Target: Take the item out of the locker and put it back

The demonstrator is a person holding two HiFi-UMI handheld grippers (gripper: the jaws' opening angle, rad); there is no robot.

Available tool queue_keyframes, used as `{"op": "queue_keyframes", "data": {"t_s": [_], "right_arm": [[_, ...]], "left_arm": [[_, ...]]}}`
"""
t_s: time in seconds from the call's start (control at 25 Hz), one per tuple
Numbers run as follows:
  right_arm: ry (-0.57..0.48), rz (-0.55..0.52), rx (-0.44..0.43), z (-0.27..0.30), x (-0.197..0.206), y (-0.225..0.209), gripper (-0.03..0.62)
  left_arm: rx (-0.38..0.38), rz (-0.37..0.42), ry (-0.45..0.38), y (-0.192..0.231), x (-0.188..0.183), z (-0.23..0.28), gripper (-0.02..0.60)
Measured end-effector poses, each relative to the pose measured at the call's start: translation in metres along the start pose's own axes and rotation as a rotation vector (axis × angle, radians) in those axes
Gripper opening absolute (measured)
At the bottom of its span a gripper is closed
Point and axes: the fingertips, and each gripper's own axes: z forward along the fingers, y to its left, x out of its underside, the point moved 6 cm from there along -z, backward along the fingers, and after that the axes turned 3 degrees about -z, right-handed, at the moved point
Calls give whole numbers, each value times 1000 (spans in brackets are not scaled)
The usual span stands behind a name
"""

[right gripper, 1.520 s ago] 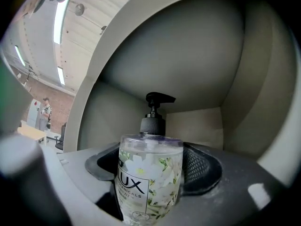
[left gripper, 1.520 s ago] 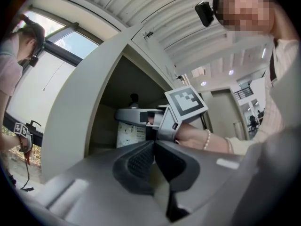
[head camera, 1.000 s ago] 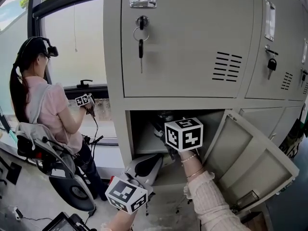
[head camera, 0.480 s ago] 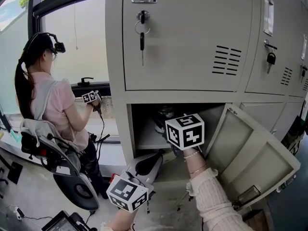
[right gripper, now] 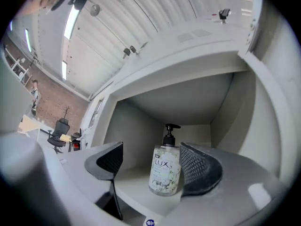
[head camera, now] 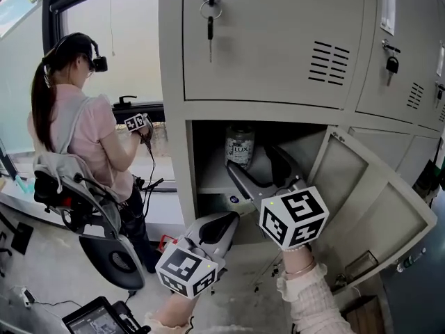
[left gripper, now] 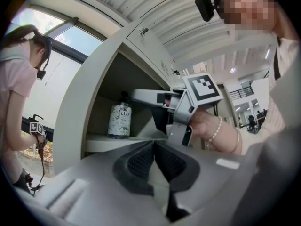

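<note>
Grey metal lockers (head camera: 278, 47) fill most of the head view, with a window (head camera: 104, 40) off to the left. The lower compartment is open and its door (head camera: 368, 214) is swung out to the right. The door above it is shut, with keys (head camera: 210, 5) hanging in the lock.

The soap bottle (head camera: 240, 145), clear with a black pump and a LUX label, is standing upright on the shelf (right gripper: 136, 182) inside that open compartment, toward the back.

The right claw (head camera: 256, 165) is held up at the mouth of the compartment, pointing in at the bottle. Its 2 jaws are spread wide and have nothing pinched between them. In the right gripper view the bottle shows in the gap, closer to the right-hand jaw. I honestly can't tell if that jaw touches it, but the left-hand jaw is well clear.

The left claw (left gripper: 154, 149) sits lower, just below and in front of the opening. Its jaws are pressed together with nothing in them. From its own view you look up past them at the bottle and the other gripper.

Over by the window there's another person (head camera: 76, 131) in a pink top wearing a headset, holding a gripper too, next to an office chair (head camera: 90, 214).
</note>
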Motion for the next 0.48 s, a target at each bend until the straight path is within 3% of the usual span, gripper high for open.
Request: {"op": "queue_keyframes", "data": {"t_s": [0.12,0.24,0.36,0.48], "right_arm": [[-39,29,0,-35,2,15,367],[-45,46,19,-65,15,26,288],[-48,62,21,-88,26,38,254],[-60,57,26,-106,29,49,120]], "left_arm": [[-10,0,-1,-8,-1,-9,8],[-7,5,4,-19,0,-16,8],[-4,7,14,-30,2,-22,8],[-6,19,12,-36,-1,-26,8]]}}
